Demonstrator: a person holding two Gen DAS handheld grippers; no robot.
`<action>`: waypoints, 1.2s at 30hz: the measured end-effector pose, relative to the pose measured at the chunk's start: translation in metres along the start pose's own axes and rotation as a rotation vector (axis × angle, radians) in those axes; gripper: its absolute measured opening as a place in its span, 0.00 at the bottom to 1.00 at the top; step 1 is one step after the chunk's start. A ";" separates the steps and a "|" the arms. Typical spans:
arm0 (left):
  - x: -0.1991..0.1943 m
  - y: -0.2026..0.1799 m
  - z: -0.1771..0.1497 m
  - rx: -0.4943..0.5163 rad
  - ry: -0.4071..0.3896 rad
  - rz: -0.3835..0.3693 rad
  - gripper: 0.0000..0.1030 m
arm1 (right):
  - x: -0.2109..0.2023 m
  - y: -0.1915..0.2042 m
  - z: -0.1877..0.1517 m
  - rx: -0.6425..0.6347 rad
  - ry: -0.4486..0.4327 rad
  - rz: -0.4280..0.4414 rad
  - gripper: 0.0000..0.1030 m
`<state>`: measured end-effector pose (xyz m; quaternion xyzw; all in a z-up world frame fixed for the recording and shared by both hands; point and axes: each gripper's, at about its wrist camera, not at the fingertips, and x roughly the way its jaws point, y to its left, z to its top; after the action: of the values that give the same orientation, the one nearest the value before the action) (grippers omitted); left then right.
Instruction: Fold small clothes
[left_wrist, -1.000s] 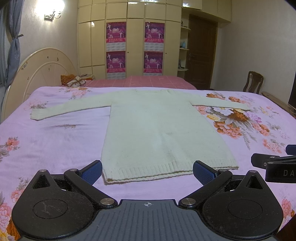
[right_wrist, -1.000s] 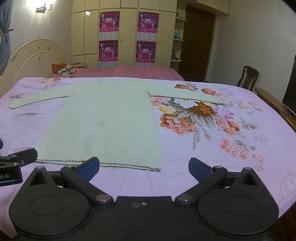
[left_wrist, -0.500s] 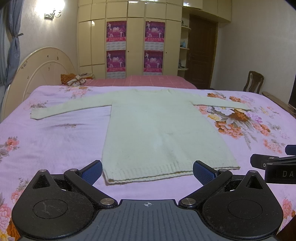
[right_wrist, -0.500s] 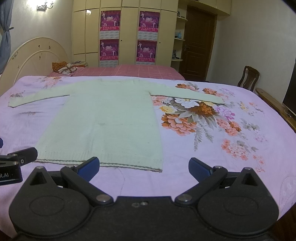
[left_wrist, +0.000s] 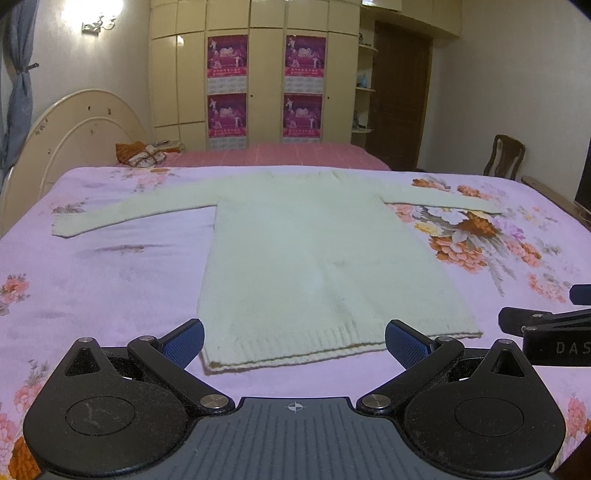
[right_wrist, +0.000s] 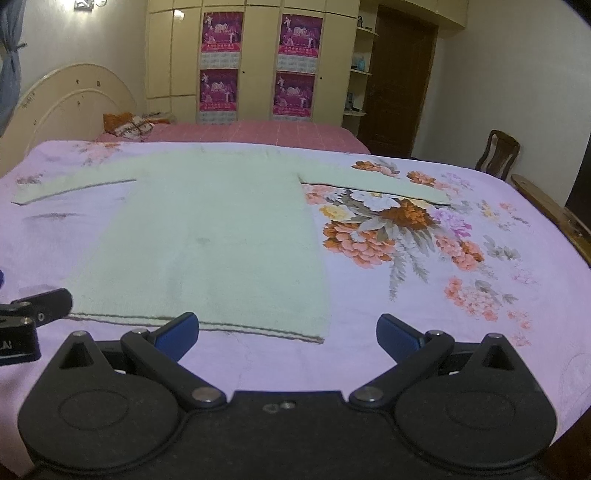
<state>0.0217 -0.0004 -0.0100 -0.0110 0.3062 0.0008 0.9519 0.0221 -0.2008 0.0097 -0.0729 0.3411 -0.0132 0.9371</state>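
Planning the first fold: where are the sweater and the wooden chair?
sweater (left_wrist: 325, 258), left wrist view, middle of the body.
wooden chair (right_wrist: 496, 149), right wrist view, on its backrest.

bedroom interior. a bed (left_wrist: 110, 266) with a lilac flowered sheet fills the foreground; a cream arched headboard (left_wrist: 74, 129) stands at its left. behind it lies a second bed with a pink checked cover (left_wrist: 280, 155), a patterned cushion (left_wrist: 146, 157) at its left end. the far wall carries a tall cream wardrobe (left_wrist: 266, 66) bearing four magenta posters (left_wrist: 227, 55). to the right are open shelves (left_wrist: 364, 85), a dark wooden door (left_wrist: 400, 96) and a wooden chair (left_wrist: 506, 155). a lit wall lamp (left_wrist: 98, 18) and a grey-blue tied curtain (left_wrist: 20, 85) occupy the left wall.
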 end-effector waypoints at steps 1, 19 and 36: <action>0.003 -0.001 0.002 -0.001 0.003 0.002 1.00 | 0.002 -0.001 0.002 -0.002 0.001 -0.006 0.99; 0.107 -0.022 0.052 0.011 0.072 0.013 1.00 | 0.082 -0.034 0.045 0.016 0.070 -0.053 0.99; 0.218 -0.047 0.095 0.066 0.101 0.054 1.00 | 0.185 -0.058 0.084 0.009 0.130 -0.045 0.99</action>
<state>0.2550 -0.0462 -0.0590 0.0286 0.3538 0.0155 0.9348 0.2197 -0.2614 -0.0358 -0.0752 0.3992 -0.0407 0.9128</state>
